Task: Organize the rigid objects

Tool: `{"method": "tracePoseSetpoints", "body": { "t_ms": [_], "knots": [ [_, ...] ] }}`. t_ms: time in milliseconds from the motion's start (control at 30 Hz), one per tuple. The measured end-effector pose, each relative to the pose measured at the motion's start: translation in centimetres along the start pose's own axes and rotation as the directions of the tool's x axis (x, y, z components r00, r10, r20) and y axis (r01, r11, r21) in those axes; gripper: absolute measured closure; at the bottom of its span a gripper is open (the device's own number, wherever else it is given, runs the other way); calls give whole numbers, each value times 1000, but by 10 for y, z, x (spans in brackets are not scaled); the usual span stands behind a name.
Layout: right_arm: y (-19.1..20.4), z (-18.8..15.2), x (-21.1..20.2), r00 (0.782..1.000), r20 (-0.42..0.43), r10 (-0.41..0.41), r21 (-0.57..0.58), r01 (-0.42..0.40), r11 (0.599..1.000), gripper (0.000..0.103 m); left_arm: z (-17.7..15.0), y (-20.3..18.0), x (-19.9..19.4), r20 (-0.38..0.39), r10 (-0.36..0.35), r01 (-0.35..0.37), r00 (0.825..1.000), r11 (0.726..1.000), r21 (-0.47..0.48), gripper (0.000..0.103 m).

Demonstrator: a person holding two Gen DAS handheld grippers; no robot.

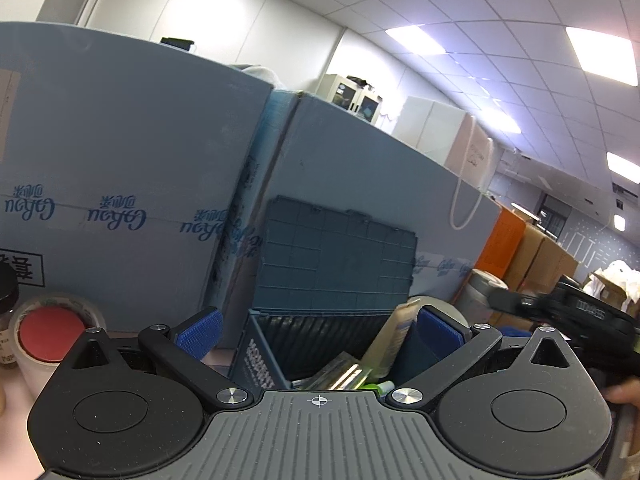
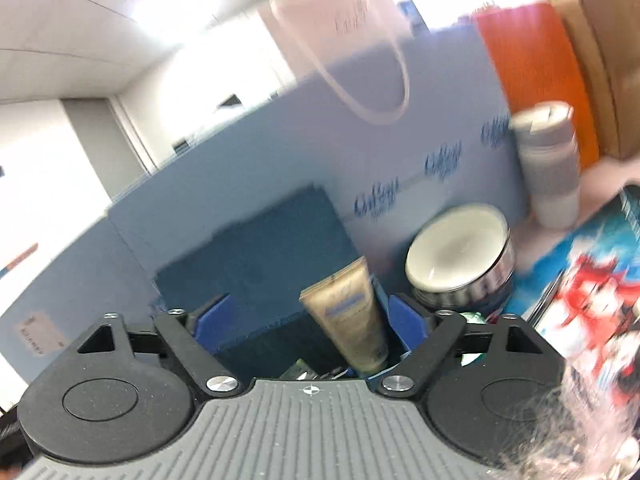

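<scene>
dark blue plastic storage crate [image 1: 280, 344] sits against pale blue printed cardboard boxes [image 1: 120, 184], its gridded lid [image 1: 336, 256] hinged up and leaning back on them. inside the crate a tan squeeze tube [image 1: 394, 336] stands tilted, leaning toward the right wall, with shiny flat packets [image 1: 340, 372] lying low beside it and a green-capped item [image 1: 384, 386] just at the near edge, partly hidden. left gripper [image 1: 320, 330] hovers above the crate's near rim, jaws spread wide, blue pads holding nothing. right gripper [image 2: 308, 320] also over the crate, jaws spread, nothing between them; the same tan tube [image 2: 354, 312] sits just inside its right finger, contact can't be told, view is motion-blurred. right of the crate a round metal tin with white lid [image 2: 460, 252] lies tipped on its side, touching or very near the crate. further right a grey cylindrical bottle [image 2: 548, 164] stands upright by an orange box [image 2: 532, 68]. a colourful printed flat box [image 2: 592, 280] lies at the right edge. left of the crate a clear tape roll with red centre [image 1: 50, 330] stands on the pink tabletop [image 1: 220, 356], a dark-capped jar [image 1: 6, 300] just beside it. the right gripper's black body [image 1: 568, 312] shows in the left wrist view, blurred.
</scene>
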State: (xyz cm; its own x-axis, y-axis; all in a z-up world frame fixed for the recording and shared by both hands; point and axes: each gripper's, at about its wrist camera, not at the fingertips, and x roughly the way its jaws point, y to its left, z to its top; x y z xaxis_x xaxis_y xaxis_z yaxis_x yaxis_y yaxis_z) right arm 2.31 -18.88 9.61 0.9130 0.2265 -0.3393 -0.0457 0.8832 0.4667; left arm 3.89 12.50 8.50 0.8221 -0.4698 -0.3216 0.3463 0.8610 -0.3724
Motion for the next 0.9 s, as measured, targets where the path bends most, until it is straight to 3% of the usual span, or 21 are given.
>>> {"method": "tracePoseSetpoints", "body": {
  "t_ms": [133, 267, 367, 433, 533, 667, 767, 900],
  "knots": [
    [-11, -3, -41, 996, 85, -40, -104, 49, 993, 11, -2, -13, 1, -3, -39, 39, 999, 999, 21, 0],
    [-31, -10, -73, 992, 109, -69, -192, 89, 977, 6, -9, -33, 4, -27, -134, 135, 991, 990, 38, 0],
    [-52, -15, -92, 992, 93, -86, -270, 108, 957, 4, -19, -53, 11, -75, -201, 207, 977, 975, 76, 0],
    [-64, -22, -100, 988, 73, -135, -318, 152, 936, 4, -27, -67, 17, -115, -207, 220, 972, 968, 119, 0],
    [-85, -39, -111, 976, 29, -215, -301, 213, 930, 4, -37, -83, 23, -155, -199, 226, 968, 956, 185, 0],
    [-100, -72, -122, 980, -46, -194, -355, 165, 920, 4, -43, -90, 22, -177, -201, 238, 964, 944, 228, 0],
    [-96, -92, -118, 976, -122, -179, -497, 96, 863, 4, -46, -91, 22, -181, -197, 237, 964, 942, 239, 0],
    [-82, -112, -105, 950, -240, -200, -631, 4, 776, 4, -45, -87, 22, -179, -192, 231, 965, 946, 228, 0]
  ]
}}
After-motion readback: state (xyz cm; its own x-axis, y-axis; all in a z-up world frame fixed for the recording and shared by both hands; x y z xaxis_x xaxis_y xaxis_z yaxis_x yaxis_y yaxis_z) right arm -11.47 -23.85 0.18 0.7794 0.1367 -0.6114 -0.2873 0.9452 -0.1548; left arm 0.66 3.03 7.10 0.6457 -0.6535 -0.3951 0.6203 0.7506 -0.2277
